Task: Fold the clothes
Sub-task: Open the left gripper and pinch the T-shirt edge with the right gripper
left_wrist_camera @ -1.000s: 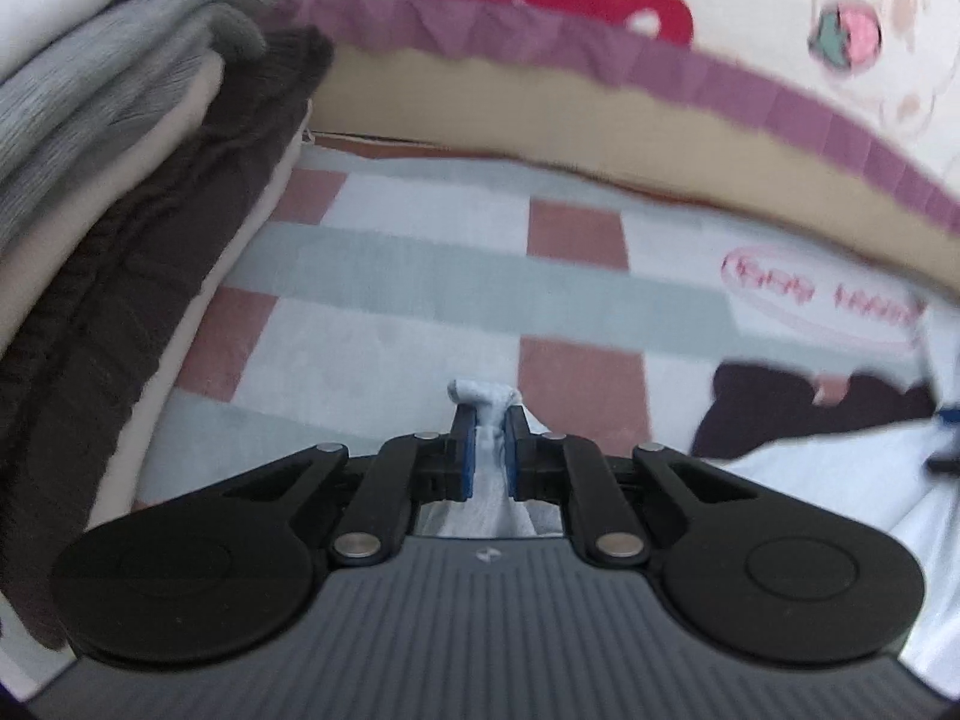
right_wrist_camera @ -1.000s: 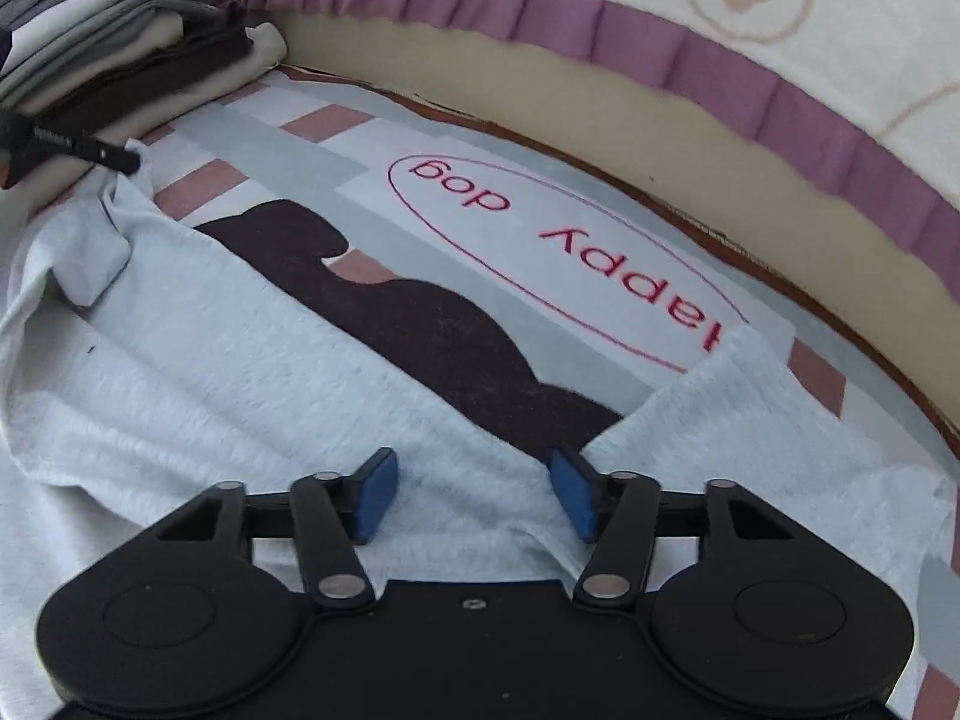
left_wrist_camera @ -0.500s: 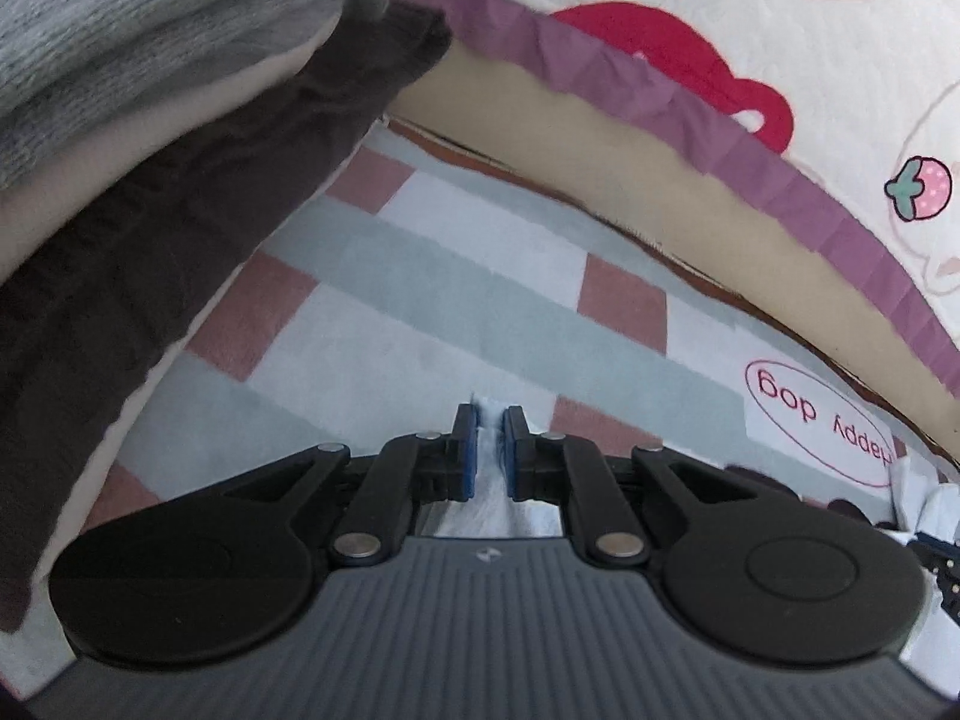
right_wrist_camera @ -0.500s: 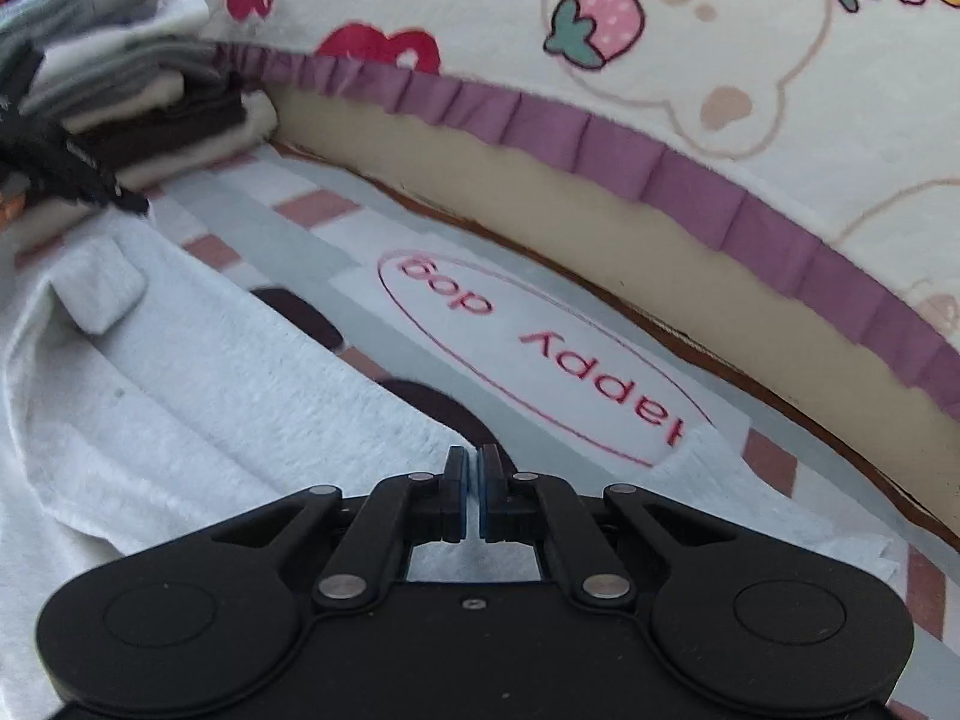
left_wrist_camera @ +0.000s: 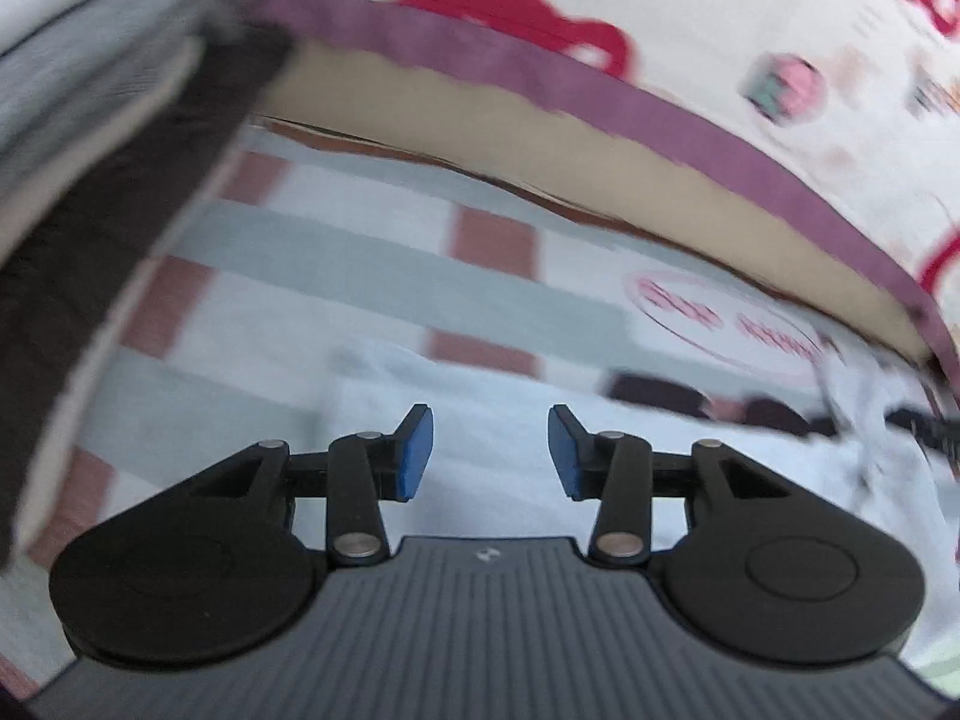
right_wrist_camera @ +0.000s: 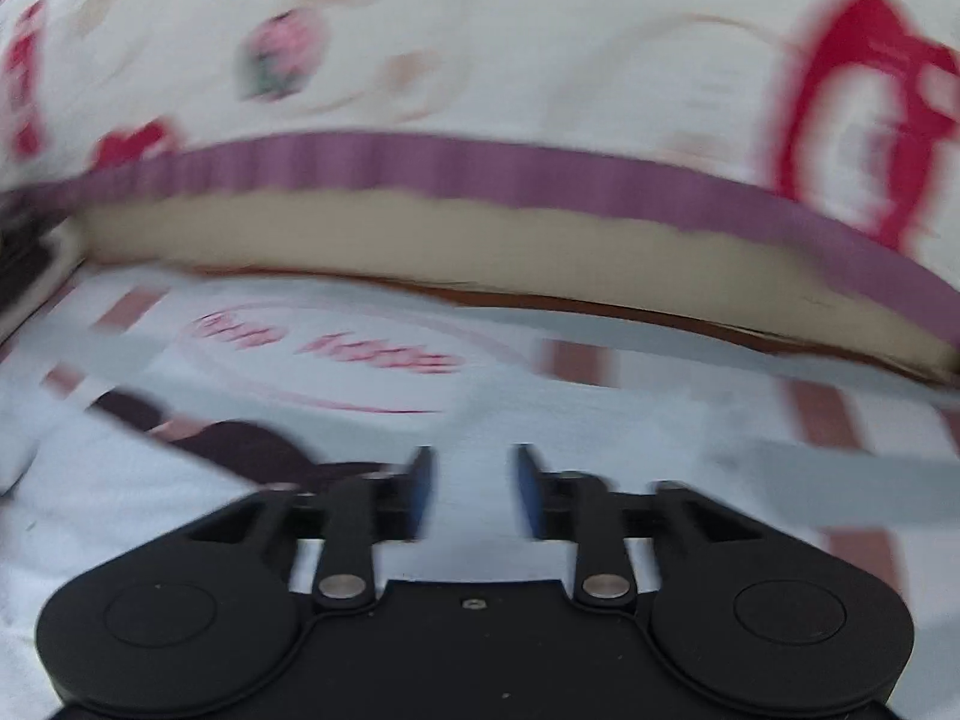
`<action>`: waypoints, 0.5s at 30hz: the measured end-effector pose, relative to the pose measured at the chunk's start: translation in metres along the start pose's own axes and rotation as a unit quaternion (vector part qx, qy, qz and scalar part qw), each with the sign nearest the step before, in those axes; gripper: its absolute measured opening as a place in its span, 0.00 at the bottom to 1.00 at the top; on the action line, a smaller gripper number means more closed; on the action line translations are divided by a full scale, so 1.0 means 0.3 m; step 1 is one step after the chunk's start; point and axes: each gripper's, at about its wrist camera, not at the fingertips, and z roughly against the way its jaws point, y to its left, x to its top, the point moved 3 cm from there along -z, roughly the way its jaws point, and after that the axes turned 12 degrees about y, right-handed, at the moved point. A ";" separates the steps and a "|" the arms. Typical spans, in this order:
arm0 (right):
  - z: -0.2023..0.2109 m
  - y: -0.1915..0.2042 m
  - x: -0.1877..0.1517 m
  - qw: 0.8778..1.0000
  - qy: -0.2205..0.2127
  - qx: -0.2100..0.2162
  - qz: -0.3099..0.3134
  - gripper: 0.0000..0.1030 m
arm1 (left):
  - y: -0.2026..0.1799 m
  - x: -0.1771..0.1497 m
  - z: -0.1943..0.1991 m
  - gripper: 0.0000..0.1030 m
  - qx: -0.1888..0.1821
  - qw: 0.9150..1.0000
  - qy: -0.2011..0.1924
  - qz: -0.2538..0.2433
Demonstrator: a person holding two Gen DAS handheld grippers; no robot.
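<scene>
A white garment (left_wrist_camera: 492, 396) lies flat on the checked mat, below both grippers; it also shows in the right wrist view (right_wrist_camera: 474, 420). My left gripper (left_wrist_camera: 490, 456) is open and empty just above the cloth. My right gripper (right_wrist_camera: 472, 489) is open and empty above another part of the cloth. Both views are motion-blurred. The right gripper's tip shows at the far right of the left wrist view (left_wrist_camera: 924, 426).
A stack of folded clothes (left_wrist_camera: 108, 180) rises at the left. The checked mat (left_wrist_camera: 384, 264) carries a red "happy dog" oval (right_wrist_camera: 336, 354) and a dark shape (right_wrist_camera: 240, 444). A cushion edge with purple trim (right_wrist_camera: 480, 168) and a printed cover runs along the back.
Both grippers, shut on the white garment half a second ago, have opened and let it go. The cloth now lies flat under them. Both cameras are moving.
</scene>
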 end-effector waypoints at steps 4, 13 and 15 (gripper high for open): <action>0.054 -0.191 -0.053 0.994 0.006 0.001 -0.112 0.46 | -0.142 -0.040 -0.006 0.47 -0.004 0.999 0.031 -0.041; 0.007 -0.346 -0.150 0.942 0.028 0.117 -0.314 0.54 | -0.326 -0.081 0.003 0.60 -0.021 0.997 0.030 -0.066; -0.029 -0.318 -0.132 0.942 0.032 0.125 -0.309 0.58 | -0.345 -0.092 -0.023 0.60 -0.001 0.996 0.042 -0.084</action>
